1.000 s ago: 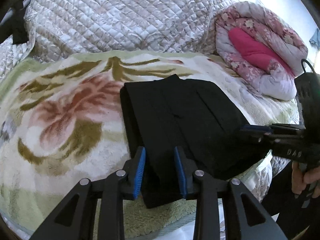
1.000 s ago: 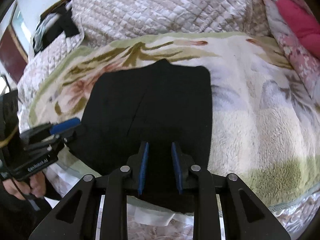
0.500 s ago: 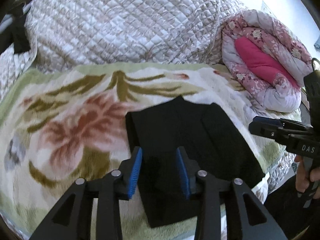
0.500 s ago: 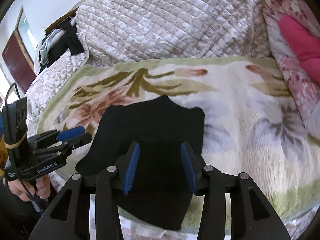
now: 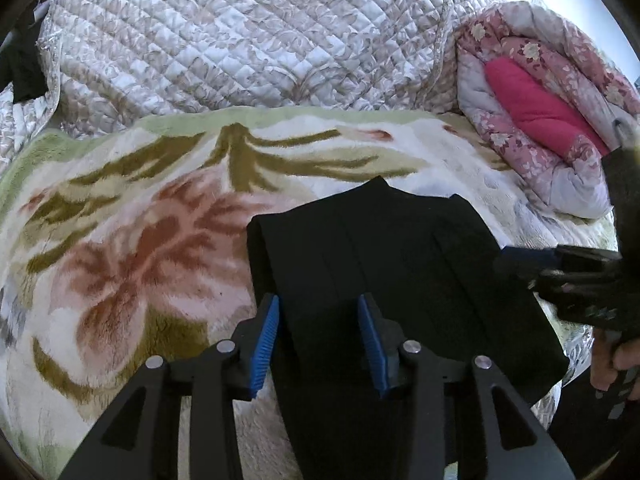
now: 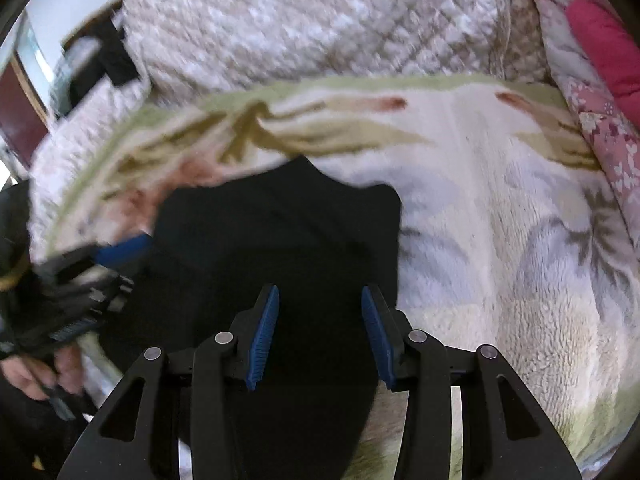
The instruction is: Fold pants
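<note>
Black pants (image 5: 384,280), folded into a thick block, lying on the floral blanket (image 5: 132,248) near its front edge. Left view sharp: fold lines running along the block, a rounded fold edge at its left side, a small peak at the far end. Right view blurred on its left half, folds lost in flat black (image 6: 280,248); shows instead the broad bare stretch of blanket (image 6: 500,264) to the right of the pants, plus a dark doorframe and hanging clothes at far left. Quilt (image 5: 240,40) behind the blanket in both; pink bedding roll (image 5: 540,120) whole only in the left view, just its edge in the right.

Long axis of the block running from the front edge away toward the quilt, peak end pointing at the quilt, slightly skewed leftward at the far end in the left view.

Left gripper (image 5: 320,344) spread wide over the near left part of the pants, nothing between the blue pads (image 5: 264,344). Right gripper (image 6: 320,336) likewise wide apart over the near right part, empty — seen from the left view as a smeared dark shape (image 5: 560,272) at the block's right edge.

Against half a second ago: both sets of pads nearer the cloth, pants larger in frame, right gripper moved in close to the block.
</note>
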`<action>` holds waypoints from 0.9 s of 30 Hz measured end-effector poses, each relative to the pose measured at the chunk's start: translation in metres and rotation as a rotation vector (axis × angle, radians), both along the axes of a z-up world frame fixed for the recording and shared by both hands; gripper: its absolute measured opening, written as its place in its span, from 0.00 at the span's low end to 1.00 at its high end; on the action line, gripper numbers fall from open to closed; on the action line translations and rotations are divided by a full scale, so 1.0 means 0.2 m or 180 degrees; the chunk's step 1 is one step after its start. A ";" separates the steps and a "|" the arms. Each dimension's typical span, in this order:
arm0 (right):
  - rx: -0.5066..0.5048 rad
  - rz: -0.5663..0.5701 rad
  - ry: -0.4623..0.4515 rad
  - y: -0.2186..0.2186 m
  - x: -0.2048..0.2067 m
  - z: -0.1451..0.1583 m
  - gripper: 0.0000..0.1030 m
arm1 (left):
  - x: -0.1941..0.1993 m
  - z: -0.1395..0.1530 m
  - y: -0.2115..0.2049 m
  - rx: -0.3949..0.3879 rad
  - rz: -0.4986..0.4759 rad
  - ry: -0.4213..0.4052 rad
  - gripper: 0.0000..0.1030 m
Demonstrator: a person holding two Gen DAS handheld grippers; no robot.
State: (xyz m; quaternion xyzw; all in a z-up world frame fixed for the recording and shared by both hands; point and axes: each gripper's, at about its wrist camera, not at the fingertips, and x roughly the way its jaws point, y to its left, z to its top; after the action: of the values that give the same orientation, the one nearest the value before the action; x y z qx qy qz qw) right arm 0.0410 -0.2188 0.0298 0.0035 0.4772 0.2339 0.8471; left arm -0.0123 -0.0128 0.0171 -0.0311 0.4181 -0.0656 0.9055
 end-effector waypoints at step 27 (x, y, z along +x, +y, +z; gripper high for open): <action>0.0538 -0.0368 0.0172 -0.20 0.00 0.01 0.42 | -0.04 0.01 0.07 -0.0369 0.0032 0.0036 0.54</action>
State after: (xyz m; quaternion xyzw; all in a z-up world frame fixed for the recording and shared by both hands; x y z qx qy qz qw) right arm 0.0409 -0.2593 0.0309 0.1087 0.4775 0.2239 0.8427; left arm -0.0196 0.0002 0.0200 -0.0859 0.4186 -0.0849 0.9001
